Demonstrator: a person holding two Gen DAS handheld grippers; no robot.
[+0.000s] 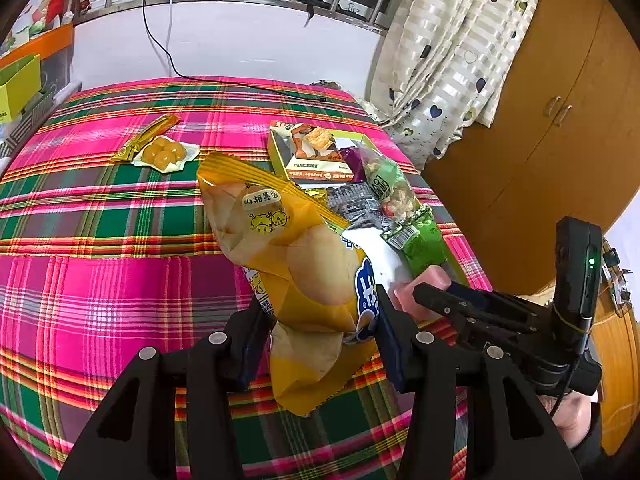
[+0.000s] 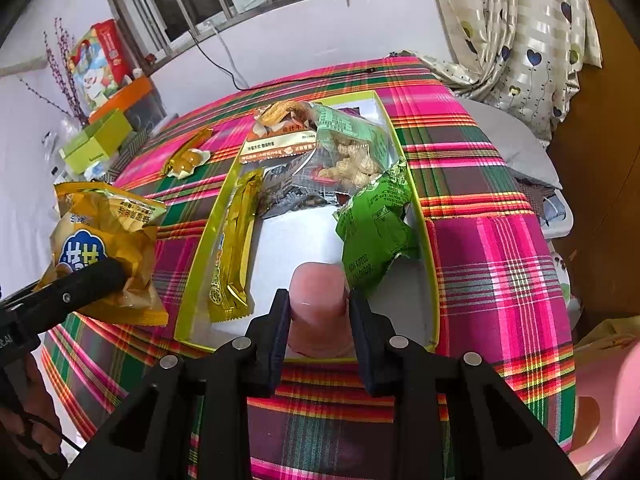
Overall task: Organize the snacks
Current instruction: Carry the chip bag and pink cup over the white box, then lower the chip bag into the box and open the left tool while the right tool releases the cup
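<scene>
Pink jelly cup (image 2: 318, 304) between right gripper (image 2: 320, 320) pads, over near end of lime-rimmed tray (image 2: 424, 216); jaws narrow, pads at cup sides, firm grip unclear. Yellow chip bag (image 1: 296, 264) clamped in half-open left gripper (image 1: 320, 328), above plaid cloth (image 1: 100, 280), left of tray

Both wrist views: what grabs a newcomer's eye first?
The loud pink-and-green plaid cloth fills both views. Over it, the left gripper clamps a big yellow chip bag, held to the left of the yellow-rimmed box. The right gripper has a pink cup-like snack between its fingers at the box's near end, beside a green packet and a gold bar.
</scene>
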